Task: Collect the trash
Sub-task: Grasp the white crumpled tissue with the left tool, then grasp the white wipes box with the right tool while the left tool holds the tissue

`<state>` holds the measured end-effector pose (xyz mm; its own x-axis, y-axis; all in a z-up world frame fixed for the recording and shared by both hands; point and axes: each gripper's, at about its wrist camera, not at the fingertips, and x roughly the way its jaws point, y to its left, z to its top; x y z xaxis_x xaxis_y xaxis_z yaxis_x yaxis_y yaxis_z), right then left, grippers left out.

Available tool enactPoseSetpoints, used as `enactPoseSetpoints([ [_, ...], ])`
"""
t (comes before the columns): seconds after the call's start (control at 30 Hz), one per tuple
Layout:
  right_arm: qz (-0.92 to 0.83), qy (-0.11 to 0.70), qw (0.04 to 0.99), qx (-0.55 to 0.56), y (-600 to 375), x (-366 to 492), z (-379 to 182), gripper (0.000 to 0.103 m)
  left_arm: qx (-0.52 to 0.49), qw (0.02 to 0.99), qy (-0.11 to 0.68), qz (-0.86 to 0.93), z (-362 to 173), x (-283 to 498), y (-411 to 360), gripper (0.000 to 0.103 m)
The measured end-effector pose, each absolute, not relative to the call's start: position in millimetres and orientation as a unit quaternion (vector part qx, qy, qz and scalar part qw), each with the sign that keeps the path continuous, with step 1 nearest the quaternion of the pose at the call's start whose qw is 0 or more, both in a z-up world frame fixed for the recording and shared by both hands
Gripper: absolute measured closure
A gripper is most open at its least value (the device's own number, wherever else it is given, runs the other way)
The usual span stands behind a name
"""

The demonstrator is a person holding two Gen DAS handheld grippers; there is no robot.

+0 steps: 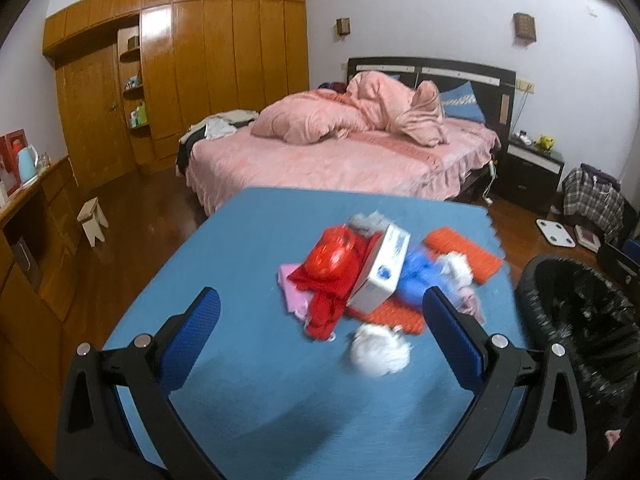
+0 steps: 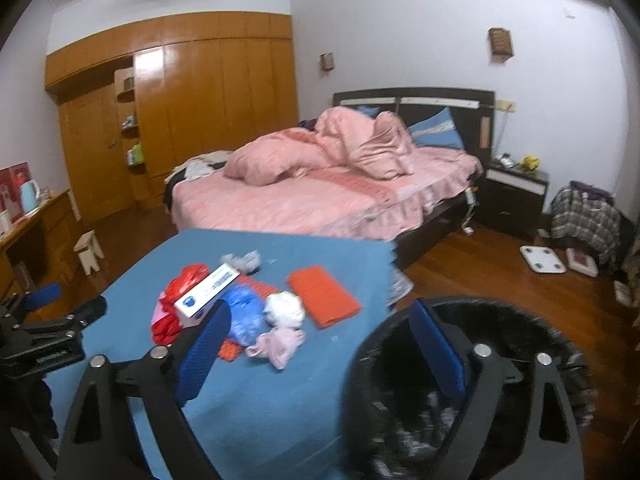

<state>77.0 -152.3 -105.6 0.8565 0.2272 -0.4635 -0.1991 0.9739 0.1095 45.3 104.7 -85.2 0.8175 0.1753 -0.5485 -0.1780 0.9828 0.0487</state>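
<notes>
Over the blue worktop point(image 1: 248, 360), as the left wrist camera sees it, the left gripper point(image 1: 320, 316) hangs with its blue-padded fingers point(image 1: 196, 340) spread wide and nothing between them. Ahead of it, toward the worktop's right side, lies the heap of trash: a white carton point(image 1: 380, 272) tilted up against a red plastic bag point(image 1: 336, 264), a blue plastic bag point(image 1: 416, 276) just right of the carton, and an orange pad point(image 1: 464, 256) partly under the pile and reaching toward the right edge. A crumpled white tissue point(image 1: 380, 348) sits apart on the near side of the heap, just inside the right finger. Off the right edge stands a bin lined with a black bag point(image 1: 580, 320). Behind the worktop is a bed point(image 1: 320, 160) in pink covers.

From the right wrist camera, the right gripper point(image 2: 320, 328) has its fingers point(image 2: 204, 352) well apart and empty, though they have just been narrowing a little. Its left finger hangs over the worktop point(image 2: 260, 400) near the heap, where the carton point(image 2: 208, 292) rests across the red bag point(image 2: 188, 276); its right finger is over the mouth of the bin point(image 2: 400, 360). A pale pink wad point(image 2: 276, 344) lies nearest this gripper. The left gripper point(image 2: 66, 308) shows at the left edge.
</notes>
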Motion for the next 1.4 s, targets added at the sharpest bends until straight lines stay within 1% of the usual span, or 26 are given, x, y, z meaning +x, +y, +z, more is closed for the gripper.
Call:
enactPoseSetpoints([
  [0.2,0.120,0.268,0.956,0.014,-129,93,-137,0.026,-0.016,0.947,0.312,0.078,-122,61,106,0.005],
  [0.27,0.121,0.273,0.954,0.010,-127,96,-144,0.030,-0.016,0.946,0.315,0.073,-132,68,105,0.008],
  [0.33,0.121,0.276,0.953,0.010,-125,99,-150,0.031,-0.018,0.944,0.322,0.065,-144,75,104,0.011],
  [0.4,0.118,0.279,0.953,0.009,-126,100,-153,0.031,-0.022,0.942,0.331,0.057,-155,83,102,0.020],
  [0.5,0.112,0.286,0.952,0.010,-128,101,-158,0.032,-0.031,0.935,0.349,0.046,-173,95,102,0.023],
  [0.67,0.109,0.295,0.949,0.005,-129,106,-166,0.032,-0.026,0.930,0.365,0.034,-189,103,96,0.024],
  [0.73,0.110,0.297,0.948,0.003,-128,108,-170,0.032,-0.023,0.927,0.372,0.027,-193,105,93,0.031],
  [0.77,0.110,0.299,0.948,0.002,-128,109,-171,0.032,-0.022,0.925,0.378,0.022,-194,107,92,0.038],
  [0.8,0.111,0.301,0.947,0.002,-127,110,-173,0.032,-0.024,0.921,0.388,0.008,-198,111,90,0.050],
  [0.83,0.112,0.302,0.947,0.003,-127,111,-173,0.032,-0.030,0.918,0.395,-0.005,-201,112,89,0.056],
  [0.87,0.112,0.303,0.946,0.003,-127,112,-173,0.032,-0.035,0.916,0.400,-0.015,-204,114,89,0.060],
  [0.93,0.112,0.304,0.946,0.005,-126,115,-174,0.032,-0.040,0.915,0.400,-0.016,-206,115,89,0.064],
  [1.0,0.114,0.307,0.945,0.007,-125,119,-175,0.032,-0.046,0.917,0.397,-0.018,-206,113,91,0.071],
  [1.1,0.119,0.314,0.942,0.005,-119,124,-178,0.033,-0.056,0.920,0.387,-0.014,-203,108,93,0.075],
  [1.2,0.124,0.319,0.940,-0.002,-112,129,-182,0.033,-0.049,0.926,0.375,-0.006,-196,104,95,0.077],
  [1.4,0.126,0.322,0.938,0.008,-106,140,-180,0.034,-0.056,0.938,0.343,0.016,-169,92,115,0.078],
])
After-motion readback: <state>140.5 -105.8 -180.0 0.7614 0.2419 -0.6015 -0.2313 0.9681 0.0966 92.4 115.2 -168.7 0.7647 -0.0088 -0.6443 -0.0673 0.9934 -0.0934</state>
